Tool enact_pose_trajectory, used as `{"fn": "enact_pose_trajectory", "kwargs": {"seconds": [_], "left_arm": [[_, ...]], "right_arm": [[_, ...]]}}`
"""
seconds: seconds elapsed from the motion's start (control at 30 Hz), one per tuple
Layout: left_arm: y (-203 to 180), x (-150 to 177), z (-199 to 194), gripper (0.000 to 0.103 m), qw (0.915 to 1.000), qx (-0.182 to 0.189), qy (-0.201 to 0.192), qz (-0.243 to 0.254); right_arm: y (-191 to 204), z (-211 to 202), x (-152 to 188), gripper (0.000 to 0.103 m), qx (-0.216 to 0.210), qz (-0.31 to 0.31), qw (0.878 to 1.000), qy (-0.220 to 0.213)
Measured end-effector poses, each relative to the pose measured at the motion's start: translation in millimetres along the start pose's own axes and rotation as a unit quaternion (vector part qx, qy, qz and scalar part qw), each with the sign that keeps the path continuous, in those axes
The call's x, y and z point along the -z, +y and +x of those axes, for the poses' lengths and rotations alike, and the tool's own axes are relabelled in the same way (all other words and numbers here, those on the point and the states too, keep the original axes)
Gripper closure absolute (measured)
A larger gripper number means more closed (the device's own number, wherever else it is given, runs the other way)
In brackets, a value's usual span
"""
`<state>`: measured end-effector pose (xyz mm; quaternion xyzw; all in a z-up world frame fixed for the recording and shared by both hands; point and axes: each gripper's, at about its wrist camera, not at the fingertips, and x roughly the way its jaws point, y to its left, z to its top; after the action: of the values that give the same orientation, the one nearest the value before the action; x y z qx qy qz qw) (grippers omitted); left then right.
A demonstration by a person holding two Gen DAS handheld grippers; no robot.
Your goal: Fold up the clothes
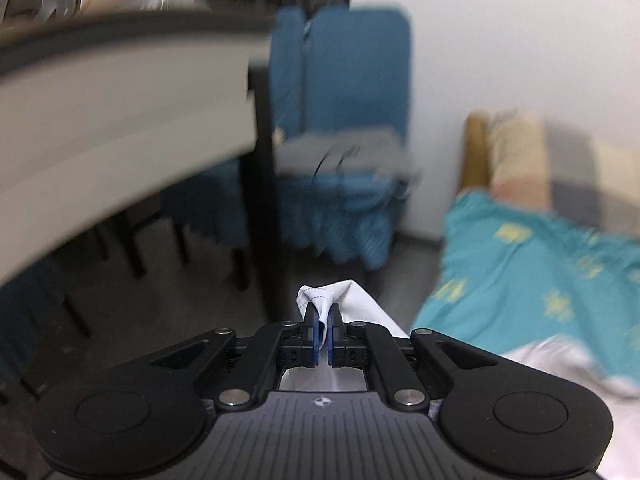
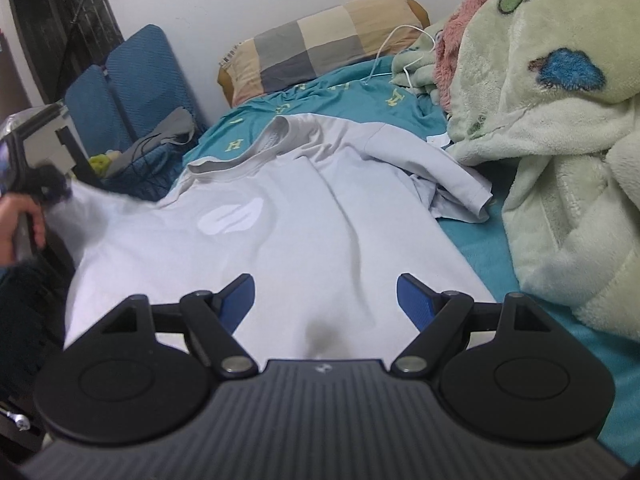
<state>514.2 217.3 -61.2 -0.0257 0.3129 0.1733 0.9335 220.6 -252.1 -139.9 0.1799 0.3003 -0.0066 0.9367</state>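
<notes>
A pale grey T-shirt (image 2: 288,232) lies spread on the teal bed sheet (image 2: 476,248), collar toward the pillow, its right sleeve crumpled. My right gripper (image 2: 326,294) hovers open over the shirt's lower part with nothing between its fingers. In the left wrist view my left gripper (image 1: 324,322) is shut on a pinched corner of the T-shirt (image 1: 320,296), lifted off the bed edge. The right wrist view shows that same left gripper (image 2: 44,188) at the far left, held by a hand, pulling the shirt's left sleeve outward.
A fluffy green blanket (image 2: 560,152) is heaped along the bed's right side. A checked pillow (image 2: 320,44) and a white cable (image 2: 404,60) lie at the head. Blue chairs (image 1: 352,128) and a desk (image 1: 120,100) stand left of the bed.
</notes>
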Motion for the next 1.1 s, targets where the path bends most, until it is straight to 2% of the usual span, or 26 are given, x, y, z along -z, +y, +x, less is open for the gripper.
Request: {"fn": "enact_pose_trajectory", "kwargs": {"seconds": [0.1,0.2,0.27,0.3,0.33,0.37,0.43,0.57,0.67,0.8,0.93,1.1], "left_arm": [[8,30,32,0.099,0.9992,-0.001,0.035,-0.016],[15,53,40,0.096,0.9977,0.013,0.063,-0.024],[19,59,32,0.085,0.9972,0.017,0.067,-0.030],[22,60,24,0.071,0.9971,0.024,0.065,-0.032],[25,60,14,0.065,0.9969,0.032,0.064,-0.033],[26,61,1,0.058,0.9971,0.037,0.060,-0.027],[24,64,-27,0.051,0.9977,0.044,0.051,-0.010],[16,82,-102,0.041,0.9959,0.081,0.029,0.028],[2,100,-173,0.034,0.9915,0.120,0.005,0.049],[-19,131,-263,0.024,0.9813,0.177,-0.023,0.073],[-38,164,-336,0.023,0.9721,0.221,-0.027,0.073],[-50,205,-389,0.023,0.9675,0.240,-0.019,0.076]], "right_arm": [[1,6,0,0.022,0.009,-0.009,1.000,-0.003],[2,7,0,0.022,0.011,-0.019,1.000,-0.009],[4,6,0,0.022,0.012,-0.024,1.000,-0.013],[4,5,-1,0.022,0.011,-0.026,0.999,-0.015],[5,3,-1,0.022,0.010,-0.027,0.999,-0.017],[6,2,0,0.022,0.009,-0.027,0.999,-0.020],[8,-1,0,0.022,0.006,-0.027,0.999,-0.025],[16,-10,3,0.023,0.002,-0.051,0.998,-0.035],[20,-19,2,0.023,-0.004,-0.057,0.997,-0.048],[22,-37,1,0.023,-0.010,-0.061,0.996,-0.065],[23,-55,1,0.023,-0.012,-0.064,0.995,-0.078],[24,-76,4,0.023,-0.007,-0.068,0.994,-0.091]]}}
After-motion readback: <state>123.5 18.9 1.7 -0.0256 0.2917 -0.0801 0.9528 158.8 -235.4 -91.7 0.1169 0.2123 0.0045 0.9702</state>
